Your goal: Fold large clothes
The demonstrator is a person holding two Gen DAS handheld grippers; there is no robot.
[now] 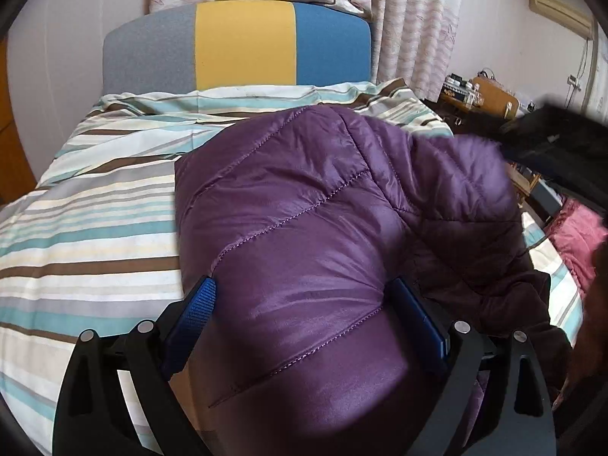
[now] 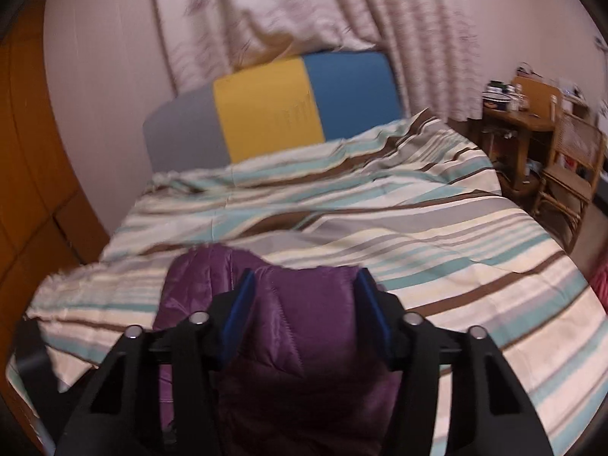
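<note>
— On the bed (image 1: 87, 228), what is that big purple thing?

— It is a puffy purple jacket (image 1: 304, 209). It has stitched lines all over it and a shiny outside. It lies on the striped bed cover (image 2: 437, 235), close to the near end of the bed.

— Who has hold of it?

— Both grippers. The left gripper (image 1: 304, 304) has a fat, puffy part of the jacket between its two blue pads (image 1: 197, 304). The jaws stand wide, but the jacket fills the whole gap and presses on both pads, so it is gripped.

— And the other one?

— The right gripper (image 2: 304, 296) has another part of the jacket between its blue pads (image 2: 239, 311). Its jaws are about half open, and the bunched cloth fills the space between them. The picture is a bit blurry there.

— Is any of the jacket dark inside?

— Yes. A darker, fuzzy lining (image 1: 475, 266) shows on the right side in the left wrist view.

— What else is in the room?

— A headboard (image 1: 243, 45) in grey, yellow and blue stands at the far end of the bed. Pale curtains (image 2: 304, 11) hang behind it. A wooden chair (image 2: 570, 174) stands by the right side of the bed, near a small wooden table (image 2: 524, 125) with little things on it.
</note>
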